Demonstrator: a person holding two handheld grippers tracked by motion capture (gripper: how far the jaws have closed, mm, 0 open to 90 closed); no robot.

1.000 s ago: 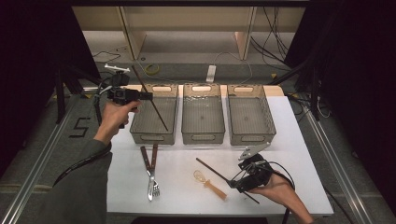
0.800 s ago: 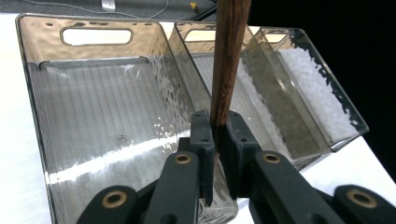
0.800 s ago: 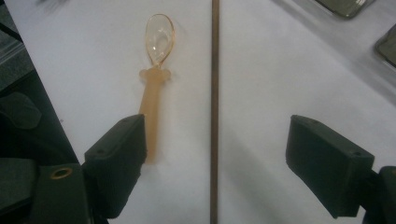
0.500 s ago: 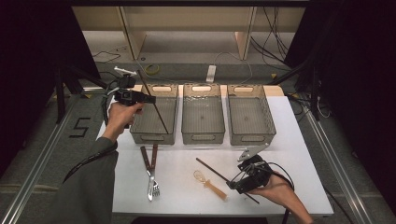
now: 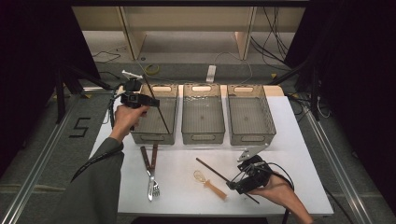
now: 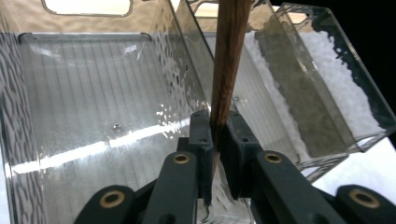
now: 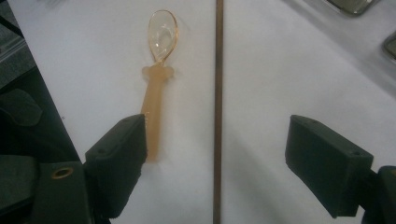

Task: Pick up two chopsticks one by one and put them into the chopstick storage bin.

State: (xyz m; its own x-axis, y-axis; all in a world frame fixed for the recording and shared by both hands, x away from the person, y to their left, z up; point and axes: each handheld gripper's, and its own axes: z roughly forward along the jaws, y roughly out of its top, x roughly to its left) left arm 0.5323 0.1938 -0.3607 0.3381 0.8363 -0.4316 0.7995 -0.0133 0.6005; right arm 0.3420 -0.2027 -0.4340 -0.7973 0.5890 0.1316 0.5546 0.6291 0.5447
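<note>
1. My left hand-held gripper (image 5: 140, 99) is clamped on a dark wooden chopstick (image 5: 156, 105), held over the left bin (image 5: 154, 133) of three clear bins at the far side of the white bench (image 5: 299, 154).
2. In the left gripper view the jaws pinch the chopstick (image 6: 226, 70) near one end, and it rises steeply above the ribbed bin floor (image 6: 93, 93). In the high view it slants across that bin, its lower tip close to the near wall.
3. My right hand-held gripper (image 5: 240, 179) rests low on the bench, near and to the right of the left bin, with its jaws wide apart and holding nothing.
4. In the right gripper view a second chopstick (image 7: 217, 116) lies flat on the bench between the open jaws, and an amber spoon (image 7: 156, 84) lies just beside it, its handle touching or nearly touching one jaw.
5. A fork (image 5: 152, 179) with a brown handle lies on the bench just in front of the left bin.
6. The step in hand looks like dropping the held chopstick into the left bin. To do it well I would lower the tip inside the walls, lay the stick nearly level, then open the jaws.
7. For the right side, I judge the jaws should centre on the chopstick alone, so that the spoon is not caught.
</note>
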